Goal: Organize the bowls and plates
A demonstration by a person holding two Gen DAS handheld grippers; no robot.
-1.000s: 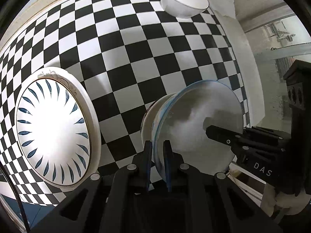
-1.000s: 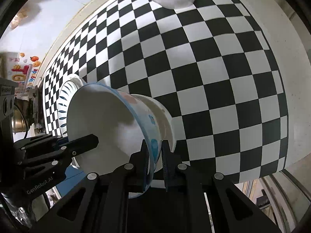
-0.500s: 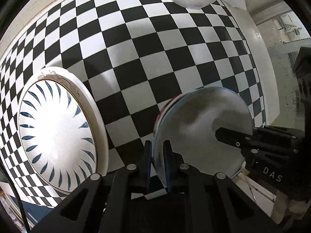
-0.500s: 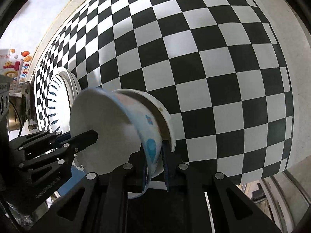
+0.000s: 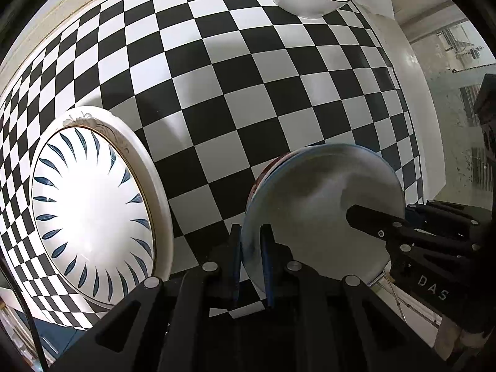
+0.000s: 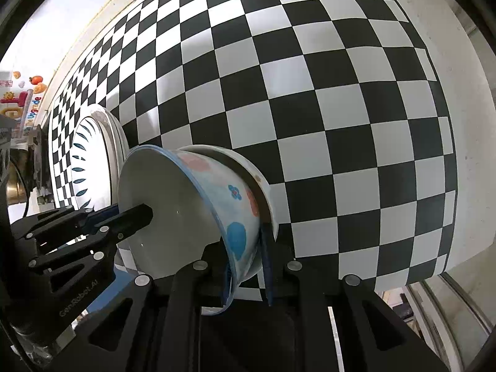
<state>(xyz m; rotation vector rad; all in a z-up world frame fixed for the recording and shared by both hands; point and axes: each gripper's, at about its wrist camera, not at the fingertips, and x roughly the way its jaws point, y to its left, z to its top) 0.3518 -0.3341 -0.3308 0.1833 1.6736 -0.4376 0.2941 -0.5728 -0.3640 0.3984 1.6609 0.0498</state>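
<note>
Jaws of the left gripper [image 5: 251, 260] pinched the near rim of the flowered bowl [image 6: 217, 204], while the right gripper [image 6: 248, 266] was opening its jaws with the opposite rim between them. That bowl sat nested in a white bowl [image 6: 260, 183] on the checkered bench [image 5: 248, 108], right of the big plate [image 5: 90, 204]. To finish well, both should let go only once it rested level, then lift straight up.

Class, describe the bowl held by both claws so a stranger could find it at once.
On the checkered tablecloth, right of the leaf-patterned plate, two bowls sit nested. It is the upper one, the floral bowl: blue rim and orange and blue blotches, unlike the plain bowl beneath it.
</note>
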